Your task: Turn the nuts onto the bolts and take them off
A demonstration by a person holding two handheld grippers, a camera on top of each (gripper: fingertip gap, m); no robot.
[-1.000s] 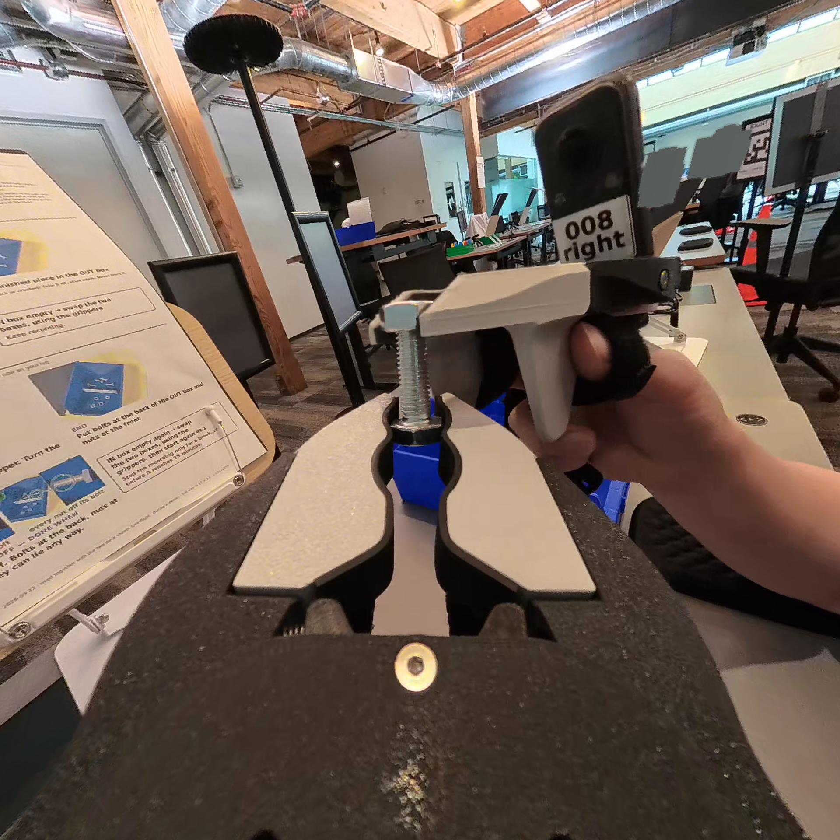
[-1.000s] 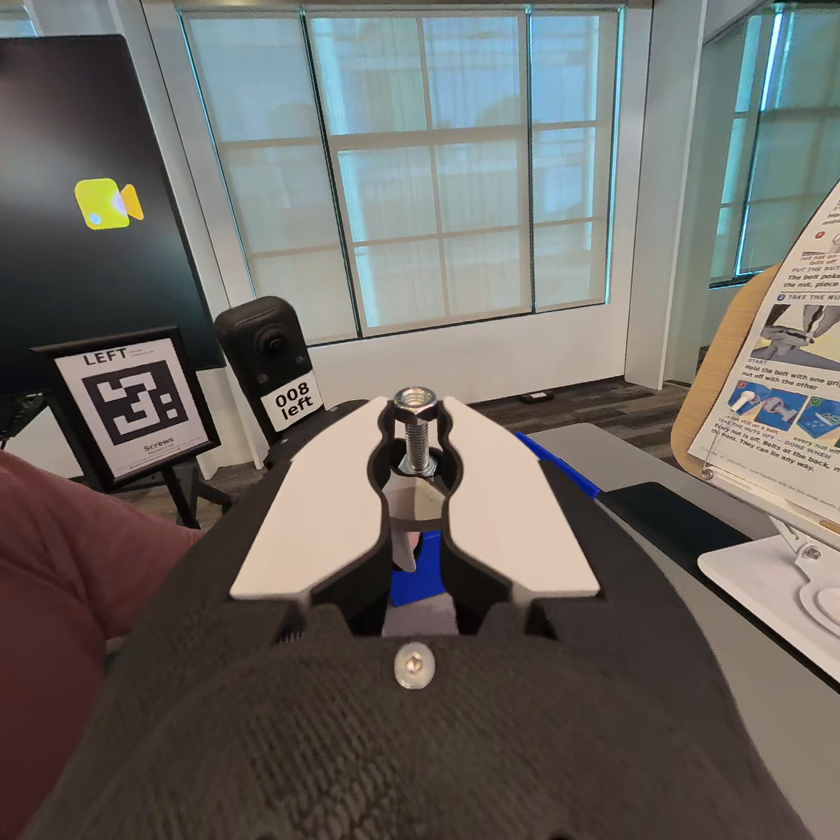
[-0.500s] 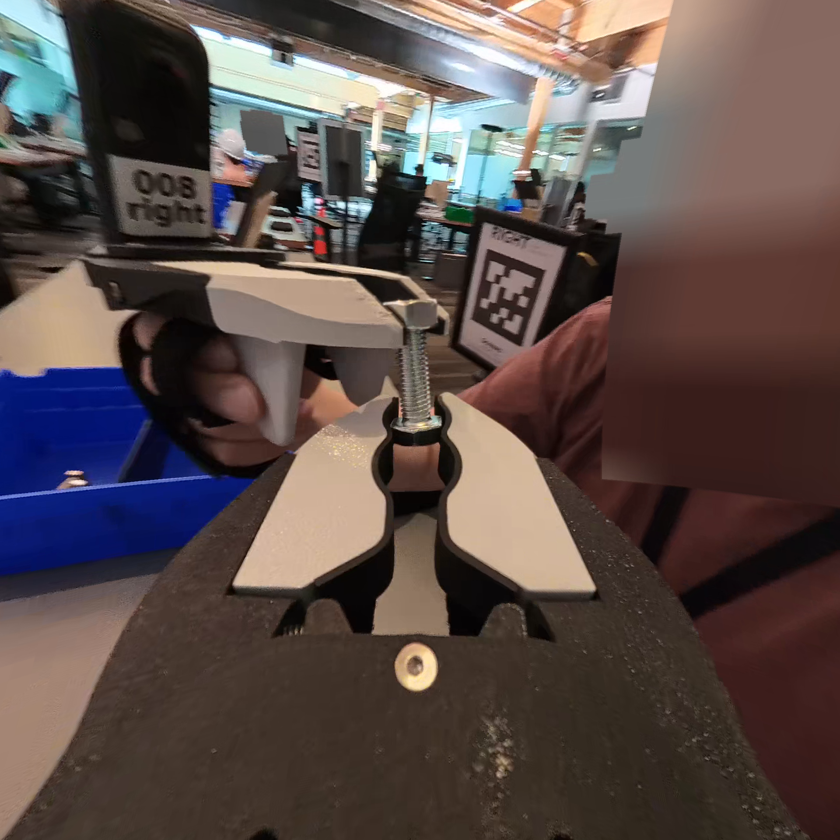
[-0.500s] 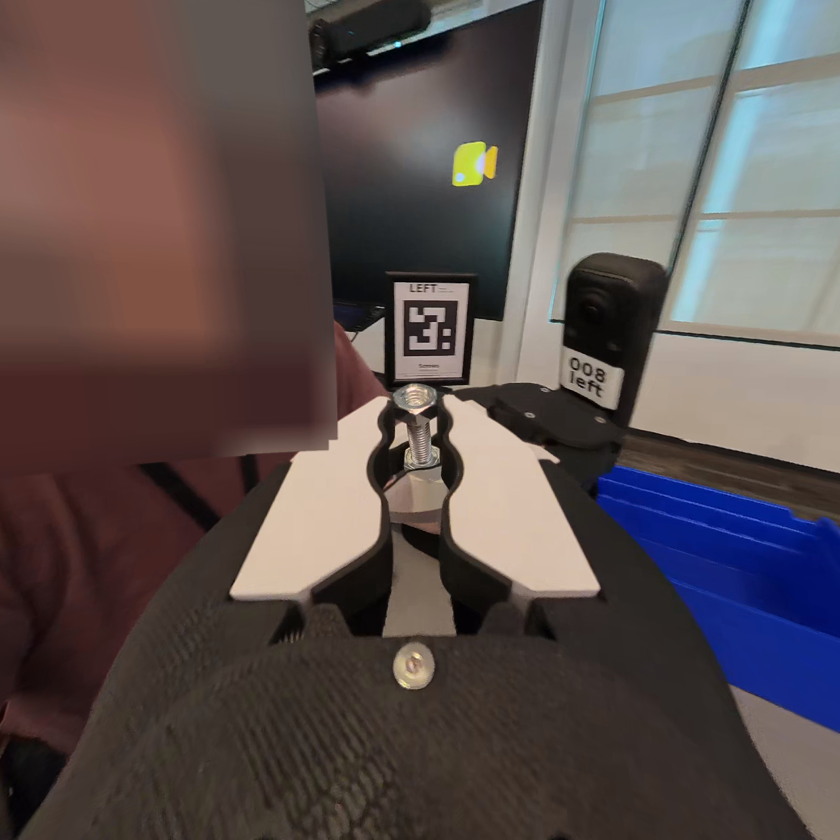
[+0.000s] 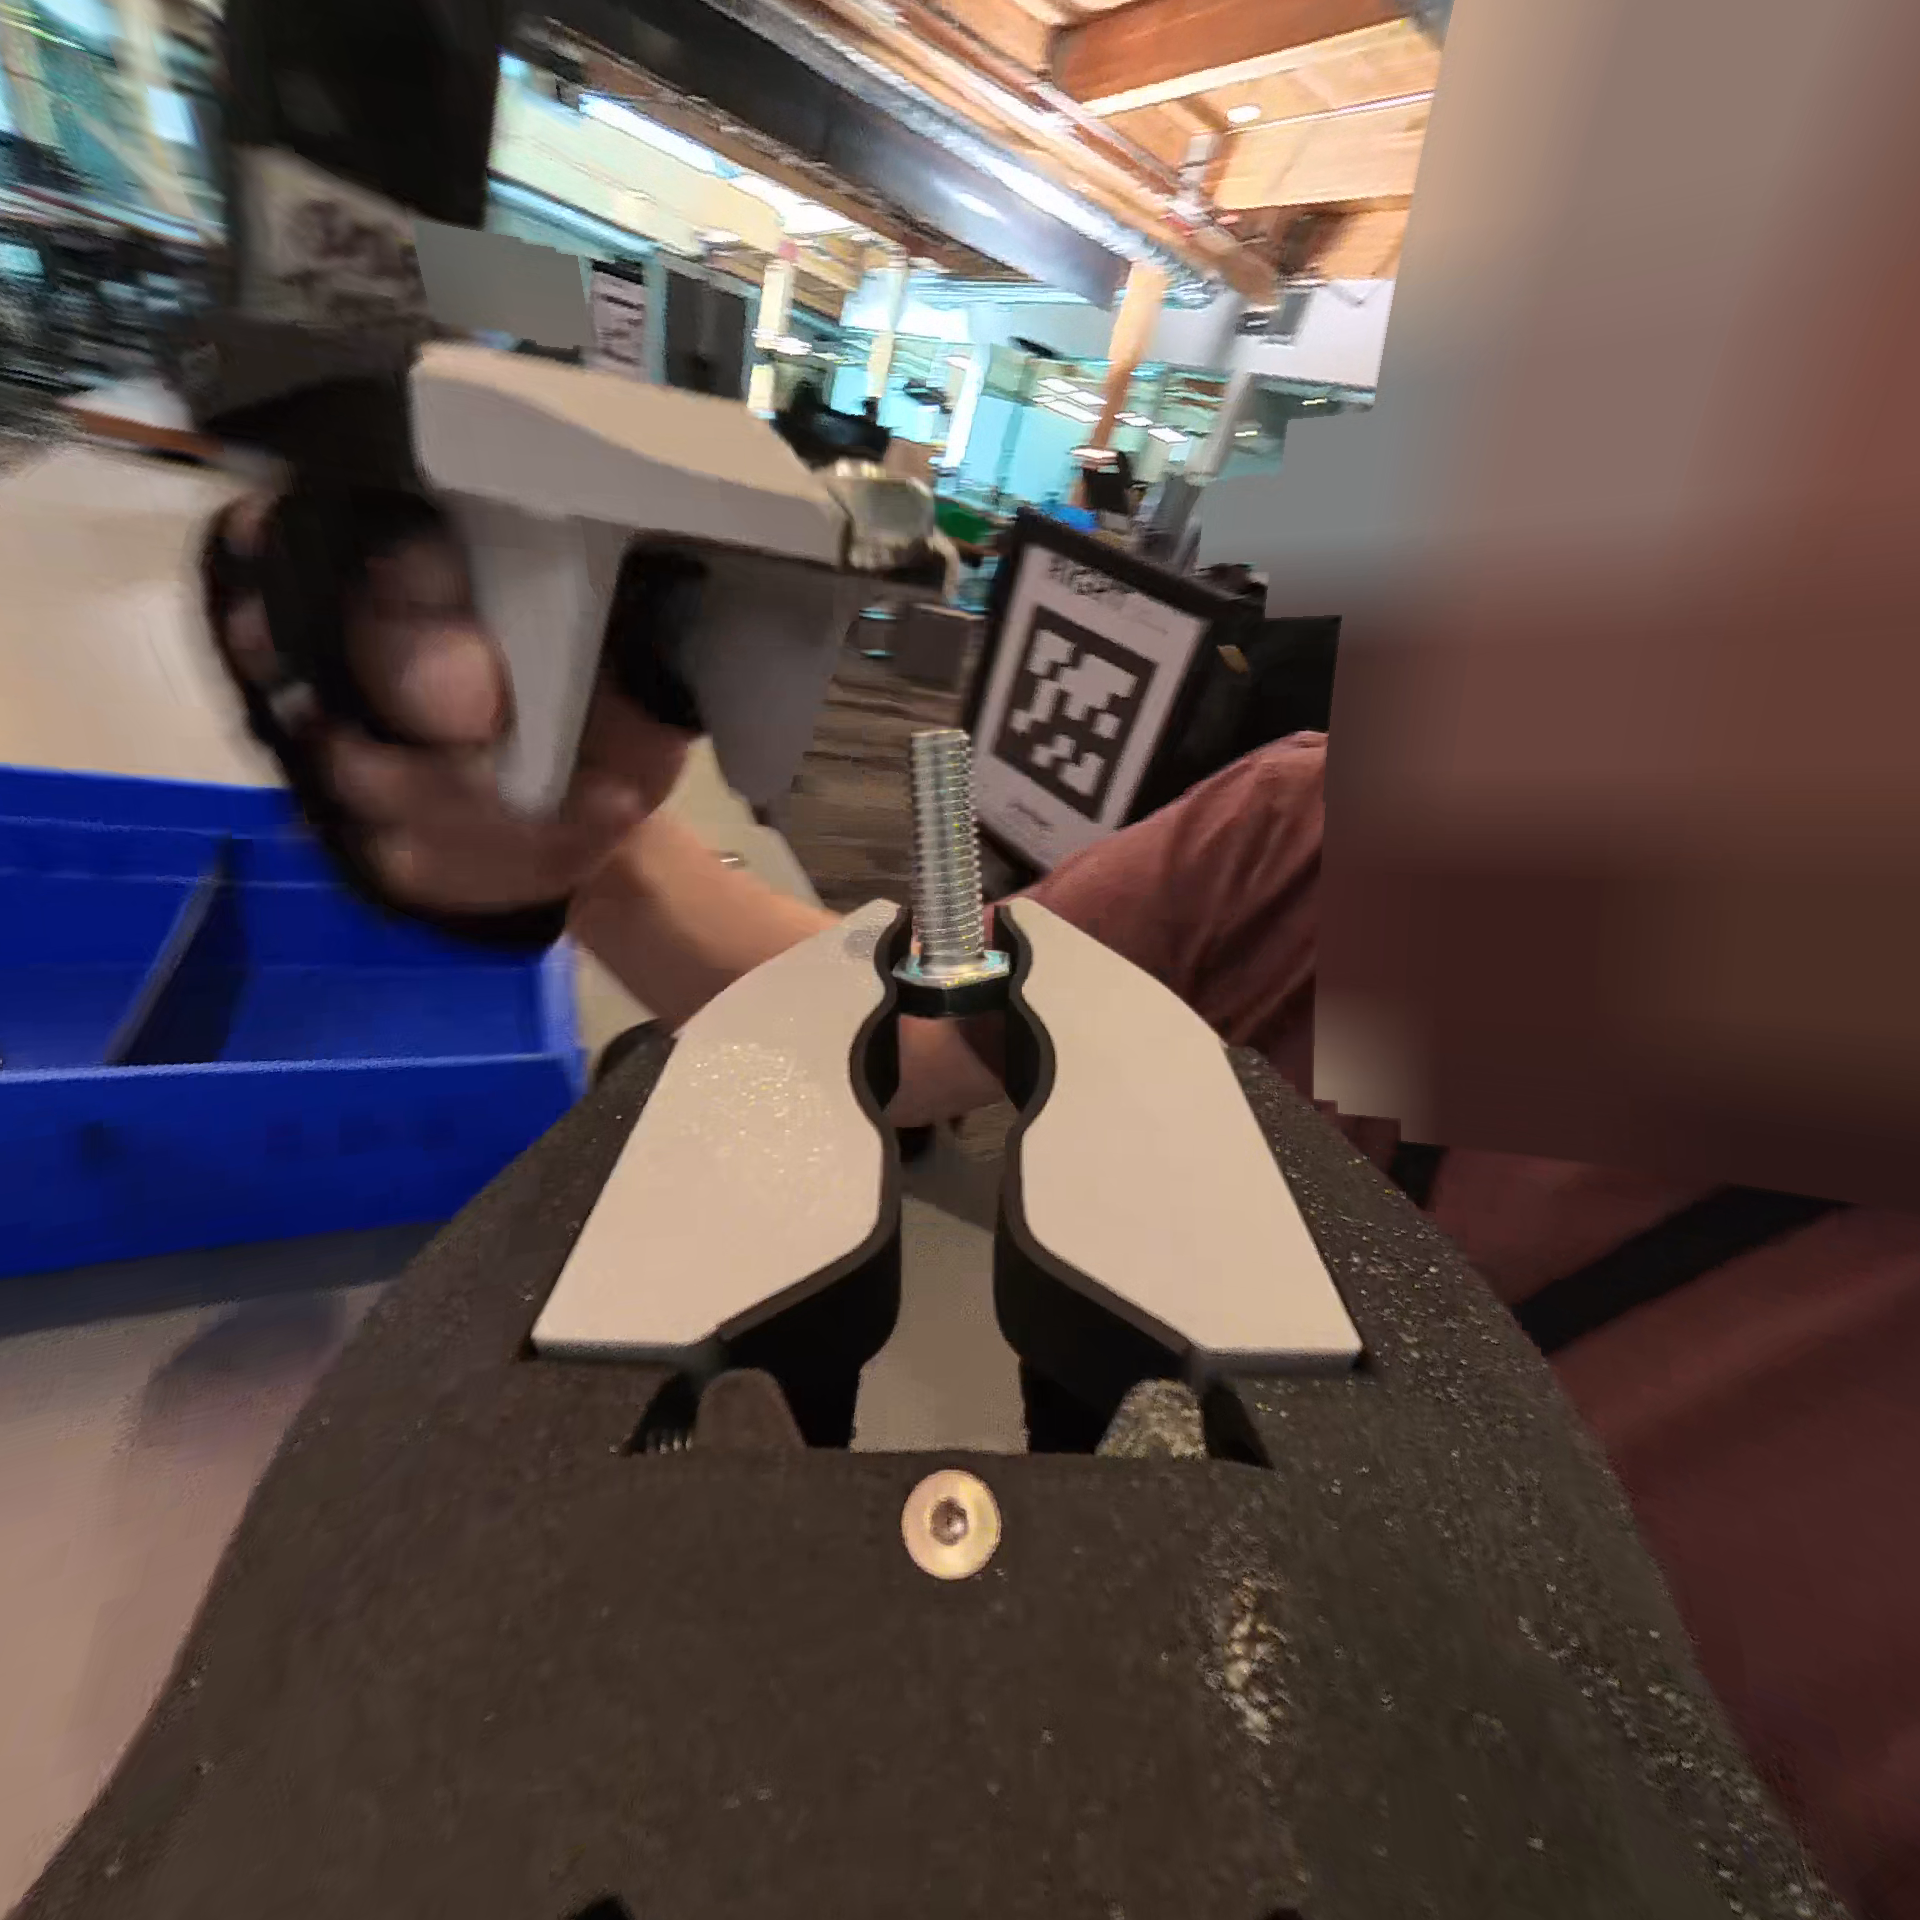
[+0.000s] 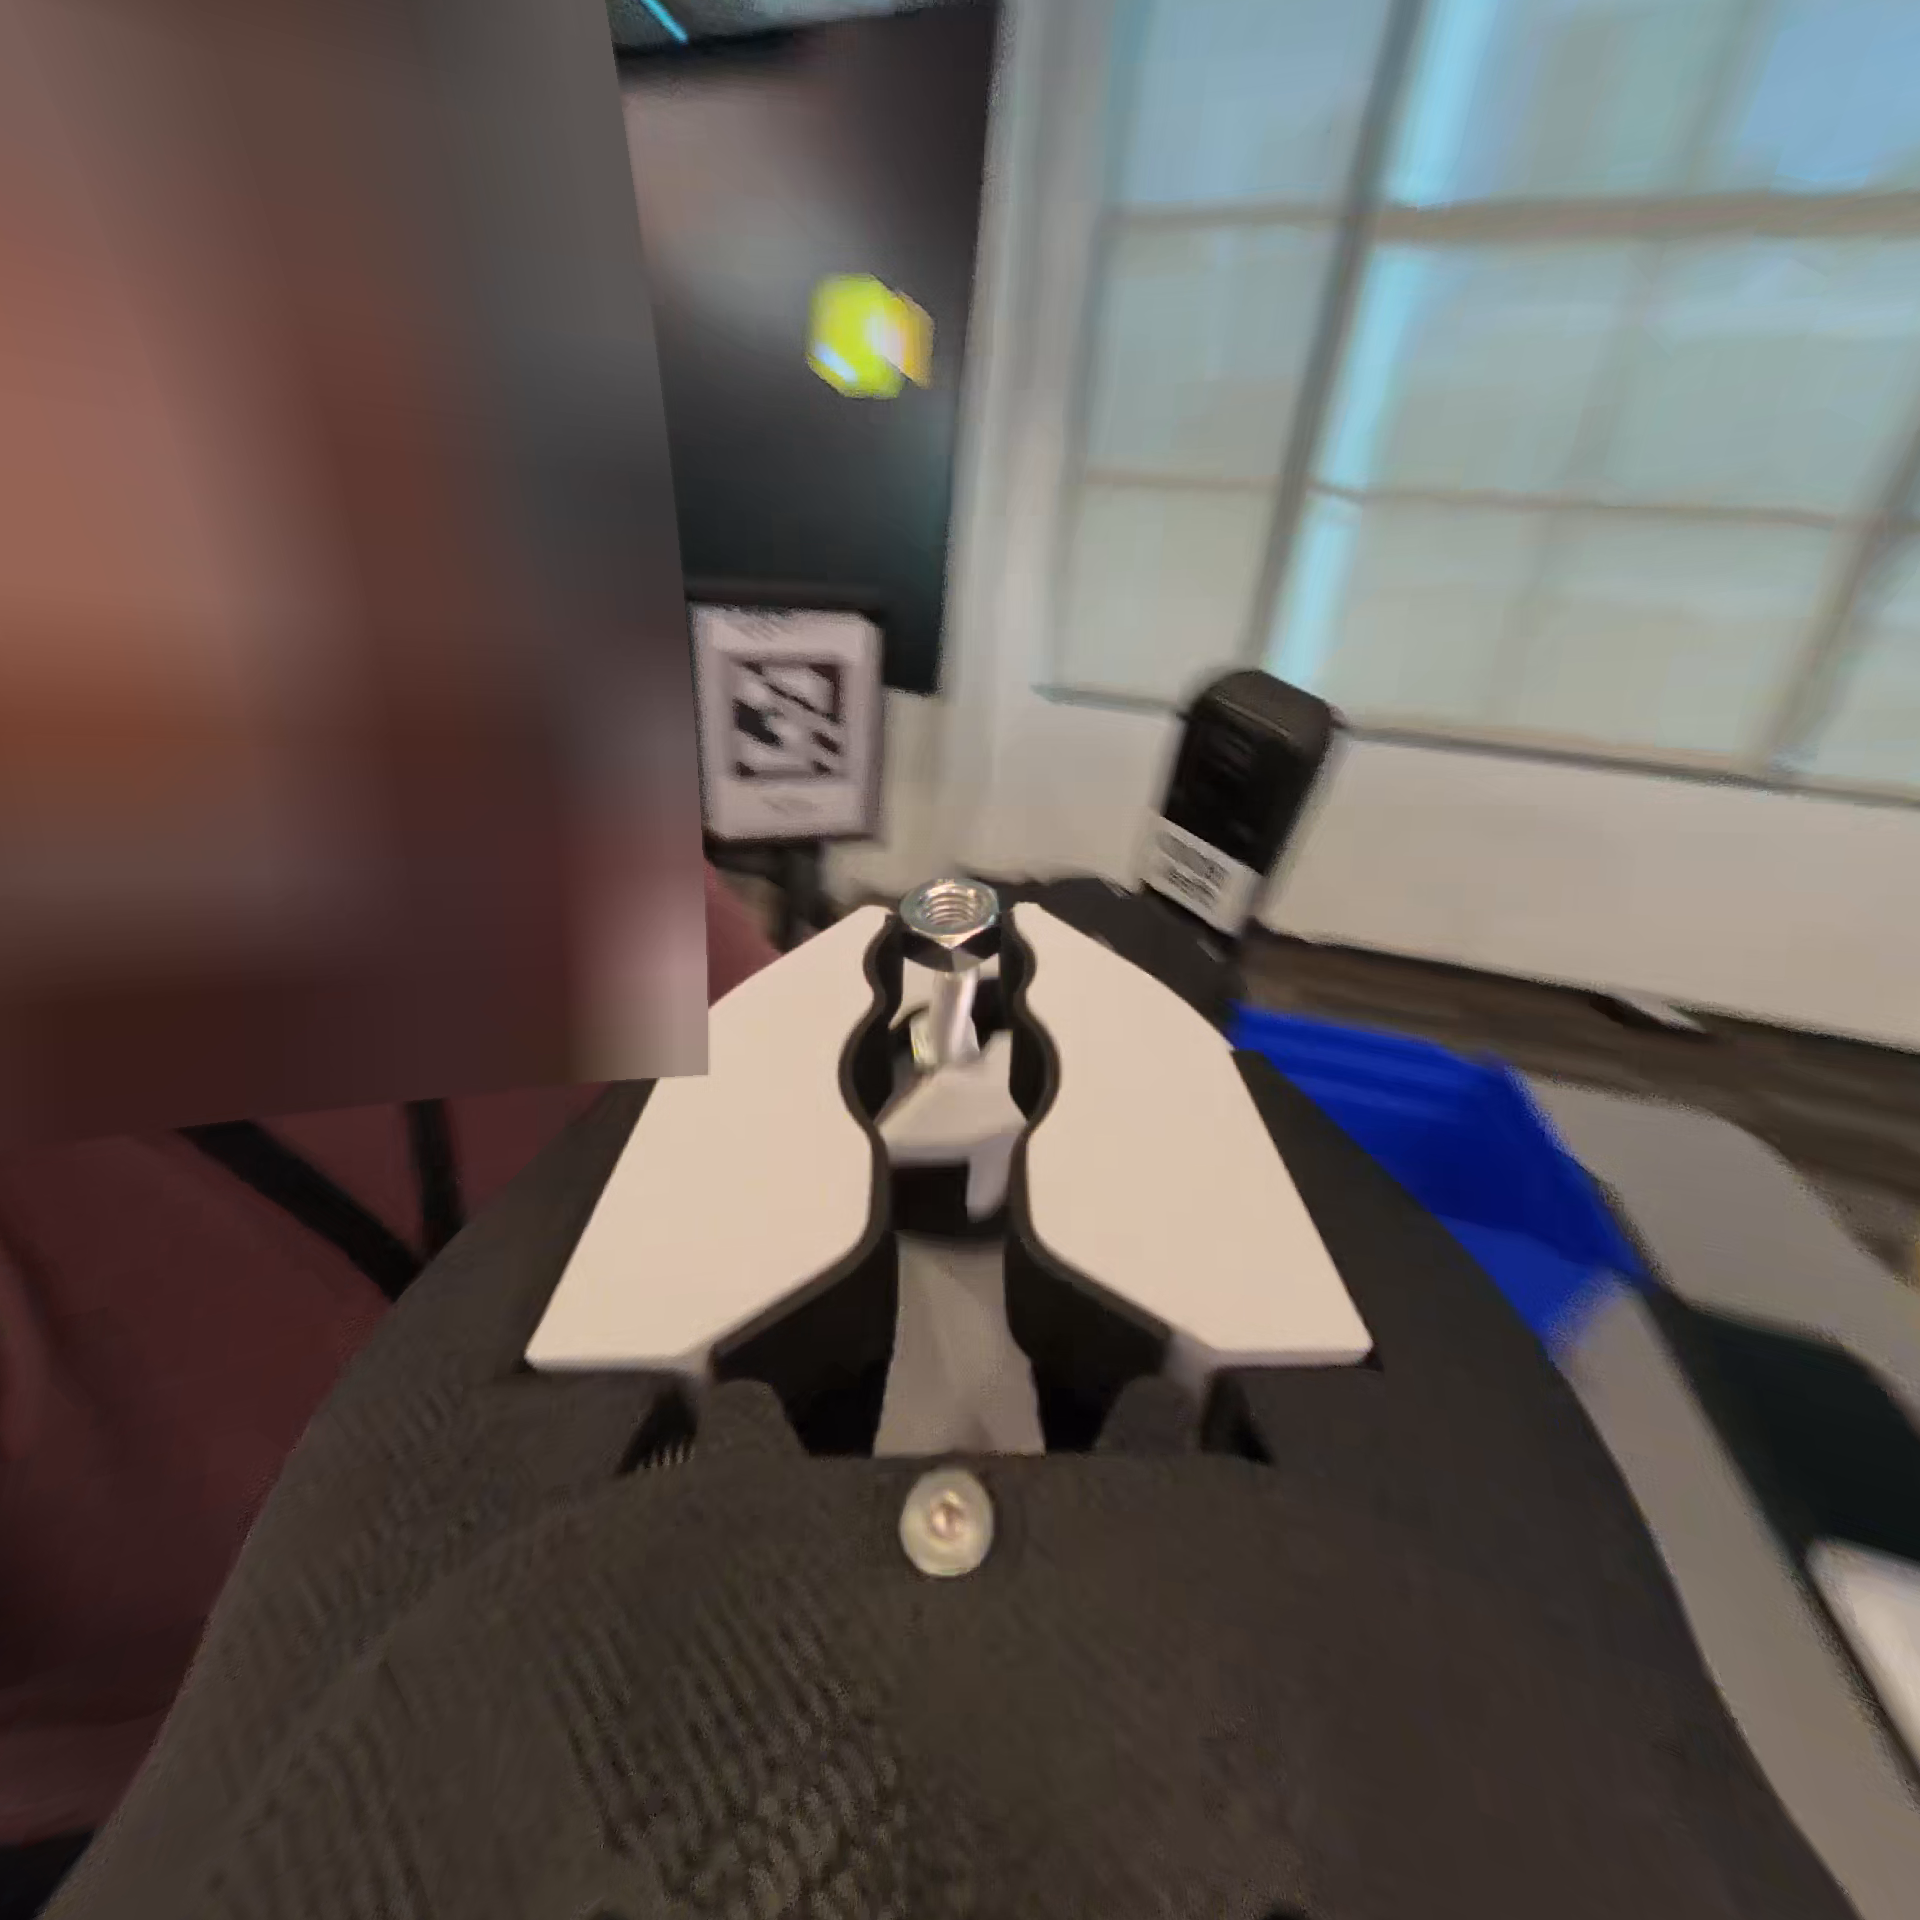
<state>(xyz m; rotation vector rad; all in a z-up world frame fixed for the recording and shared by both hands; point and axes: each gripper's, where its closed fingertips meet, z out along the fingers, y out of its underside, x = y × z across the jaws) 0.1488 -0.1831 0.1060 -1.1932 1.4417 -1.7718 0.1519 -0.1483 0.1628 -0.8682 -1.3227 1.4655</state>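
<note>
Left tongs (image 5: 948, 971) clamped on upright bolt (image 5: 942, 852); right tongs (image 6: 945, 930) pinching the freed nut (image 6: 947, 916).

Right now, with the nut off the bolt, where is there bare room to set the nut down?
Bare grey table lies in front of the blue bin, left of the left gripper. The bin compartment right of its divider looks bare where visible. Crowded: the middle, with the bolt, the right gripper holding the nut, and the sleeve.
</note>
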